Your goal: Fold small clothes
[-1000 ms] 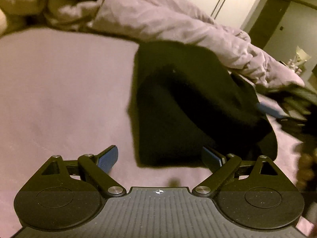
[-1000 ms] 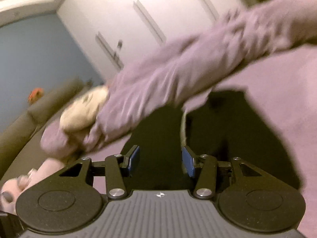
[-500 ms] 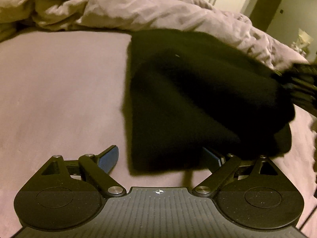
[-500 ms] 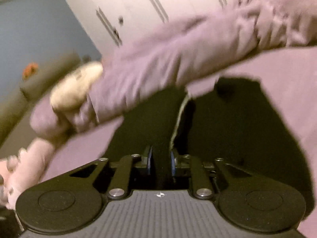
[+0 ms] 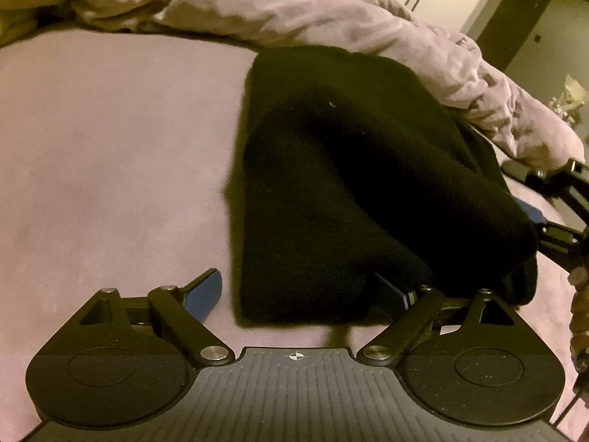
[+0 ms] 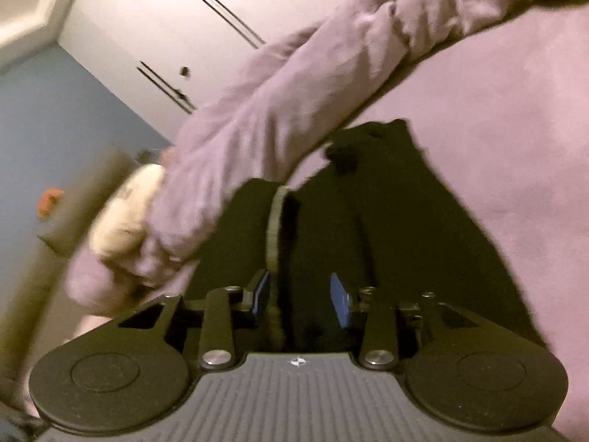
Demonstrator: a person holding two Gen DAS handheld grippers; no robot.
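A black garment (image 5: 331, 184) lies on the pink bed sheet (image 5: 110, 165), partly folded over itself. My left gripper (image 5: 298, 291) is open at the garment's near edge; the cloth lies over its right finger (image 5: 392, 289), while its left finger (image 5: 204, 293) rests on the sheet. My right gripper (image 6: 302, 294) is partly open, with the garment's edge and a pale hem strip (image 6: 274, 228) between its pads. The right gripper also shows in the left wrist view (image 5: 545, 213), at the garment's right end.
A crumpled pink duvet (image 5: 294, 11) lies along the far side of the bed, touching the garment's far edge. A cream pillow (image 6: 125, 213) sits beyond it. White wardrobe doors (image 6: 221, 37) and a blue wall (image 6: 55, 118) stand behind.
My right gripper shut on the garment half a second ago and now has its pads apart again. The raised right end of the garment has dropped lower. My left gripper stayed open.
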